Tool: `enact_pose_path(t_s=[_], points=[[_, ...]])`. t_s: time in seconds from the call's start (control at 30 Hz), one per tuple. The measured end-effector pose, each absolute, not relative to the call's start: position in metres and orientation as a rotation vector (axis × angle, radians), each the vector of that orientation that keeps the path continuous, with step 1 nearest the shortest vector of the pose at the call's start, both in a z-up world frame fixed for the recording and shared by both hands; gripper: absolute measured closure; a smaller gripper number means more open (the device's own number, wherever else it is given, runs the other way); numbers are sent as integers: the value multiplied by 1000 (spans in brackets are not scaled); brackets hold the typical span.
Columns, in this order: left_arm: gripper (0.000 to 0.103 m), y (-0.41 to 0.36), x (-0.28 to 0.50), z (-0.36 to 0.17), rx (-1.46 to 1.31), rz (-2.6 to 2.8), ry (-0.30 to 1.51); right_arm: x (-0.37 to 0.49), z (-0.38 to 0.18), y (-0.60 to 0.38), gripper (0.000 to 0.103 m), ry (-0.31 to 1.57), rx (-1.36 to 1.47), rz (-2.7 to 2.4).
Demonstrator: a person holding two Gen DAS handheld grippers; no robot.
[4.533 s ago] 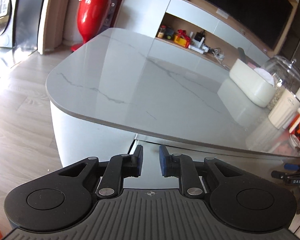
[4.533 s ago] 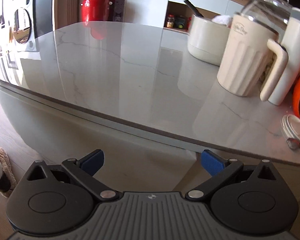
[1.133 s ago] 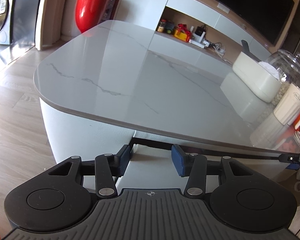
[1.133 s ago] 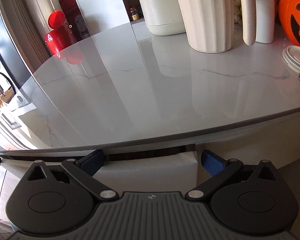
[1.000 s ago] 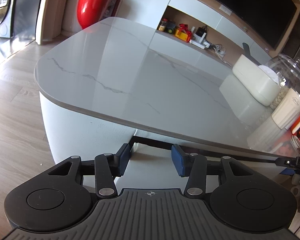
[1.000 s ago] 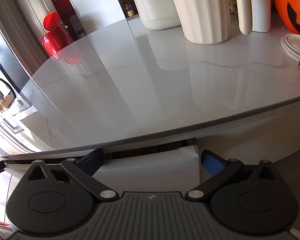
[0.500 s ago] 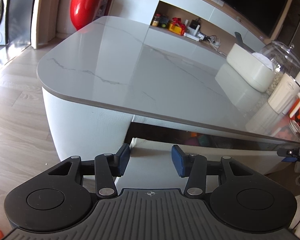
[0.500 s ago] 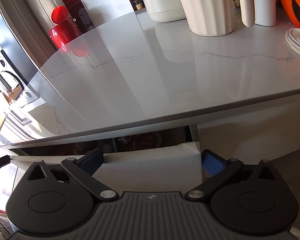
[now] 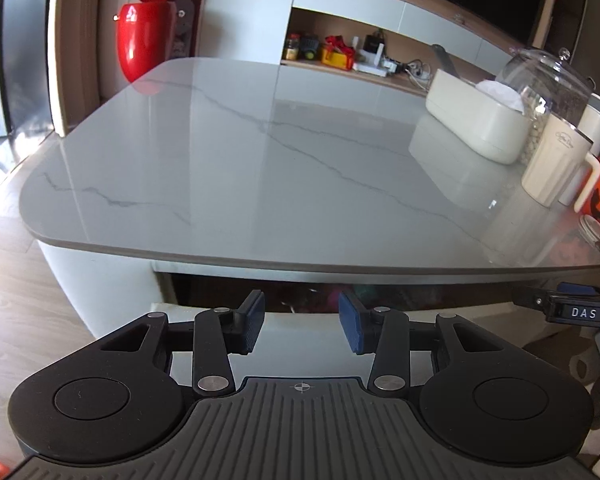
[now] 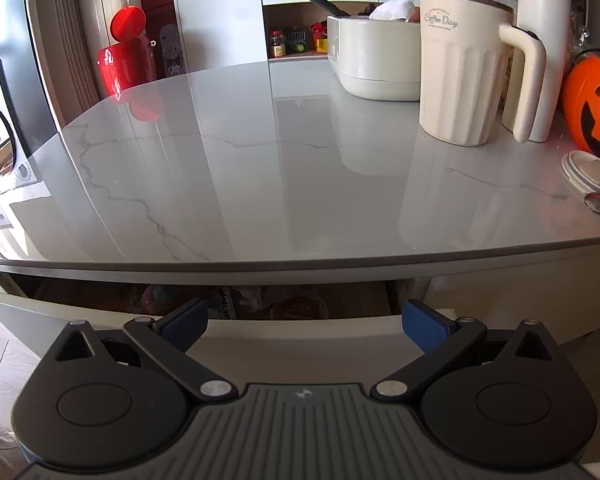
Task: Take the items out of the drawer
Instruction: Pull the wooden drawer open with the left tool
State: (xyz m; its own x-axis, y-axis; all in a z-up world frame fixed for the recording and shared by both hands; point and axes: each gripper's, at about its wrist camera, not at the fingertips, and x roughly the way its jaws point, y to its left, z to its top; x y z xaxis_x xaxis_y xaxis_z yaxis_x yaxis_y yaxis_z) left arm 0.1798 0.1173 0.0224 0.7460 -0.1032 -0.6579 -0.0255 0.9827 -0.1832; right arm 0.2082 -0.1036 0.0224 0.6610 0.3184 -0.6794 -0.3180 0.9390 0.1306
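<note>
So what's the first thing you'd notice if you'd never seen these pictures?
Probably the bright orange pumpkin bucket with its jack-o'-lantern face, at the right edge of the shiny marble table, next to the tall cream Coffee Day mug. Then the drawer under the tabletop, standing open, with colourful things half hidden inside.

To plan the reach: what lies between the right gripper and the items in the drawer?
Only the drawer's white front panel, seen in the right wrist view.

Tabletop [image 10: 260, 184] grey-veined white marble; pumpkin bucket [image 10: 592, 108] orange, black face; mug [image 10: 460, 76] cream.
</note>
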Motion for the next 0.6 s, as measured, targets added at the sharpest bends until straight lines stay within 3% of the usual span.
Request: enact_pose_path(t_s=[0.37, 0.6], points=[[59, 108, 224, 18, -17, -192, 890, 227, 13, -69, 0, 813, -59, 308], [58, 116, 238, 15, -61, -230, 958, 241, 12, -73, 0, 895, -49, 359]])
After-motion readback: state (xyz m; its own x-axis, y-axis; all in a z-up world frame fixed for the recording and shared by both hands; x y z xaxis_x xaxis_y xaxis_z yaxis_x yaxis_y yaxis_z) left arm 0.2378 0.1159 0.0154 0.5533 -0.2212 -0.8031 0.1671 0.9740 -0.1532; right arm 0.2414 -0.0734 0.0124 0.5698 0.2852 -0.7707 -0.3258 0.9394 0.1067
